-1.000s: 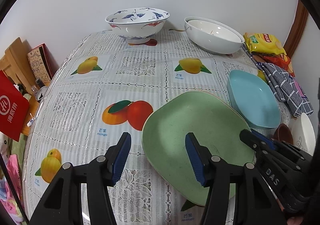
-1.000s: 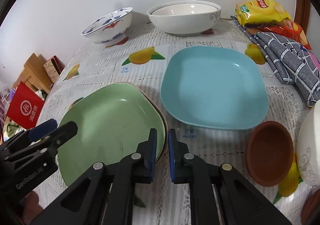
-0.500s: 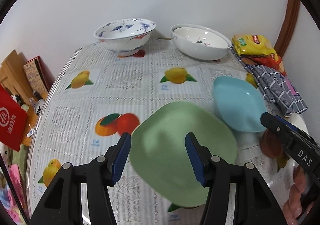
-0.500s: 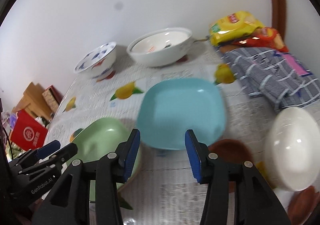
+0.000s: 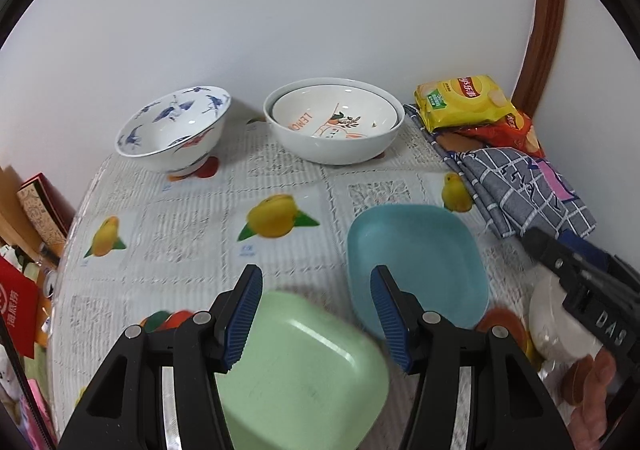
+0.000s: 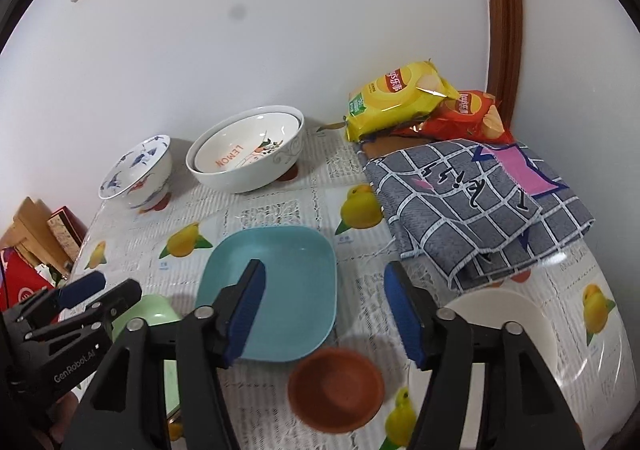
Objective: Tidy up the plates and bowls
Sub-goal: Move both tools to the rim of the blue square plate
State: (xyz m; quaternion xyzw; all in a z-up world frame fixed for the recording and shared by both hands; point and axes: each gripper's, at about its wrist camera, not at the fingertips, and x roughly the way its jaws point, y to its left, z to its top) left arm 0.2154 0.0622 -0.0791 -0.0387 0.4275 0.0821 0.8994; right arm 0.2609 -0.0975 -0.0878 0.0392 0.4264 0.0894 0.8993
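Left wrist view showed your left tool [image 5: 316, 310] held above the tabletop [image 5: 192, 234] with its jaws parted and nothing pressed between the pads; the green plate [image 5: 304, 374] lay flat below them, blurred, and the blue plate [image 5: 416, 262] lay just beside it, toward the grey checked cloth [image 5: 520, 190]. Against the wall stood the blue-patterned bowl [image 5: 172, 130] and, next to it, the white bowl [image 5: 334, 126] with a second bowl nested inside. Right wrist view showed your right tool [image 6: 324, 310] released, its jaws opening, with nothing between them; beneath it lay the blue plate [image 6: 272, 286] and, near that plate's front edge, the small brown bowl [image 6: 336, 390]. A white dish [image 6: 504, 314] sat to the right of the brown bowl, partly behind your tool's finger. Two chip bags [image 6: 400, 98] rested at the far corner, past the cloth [image 6: 480, 202].
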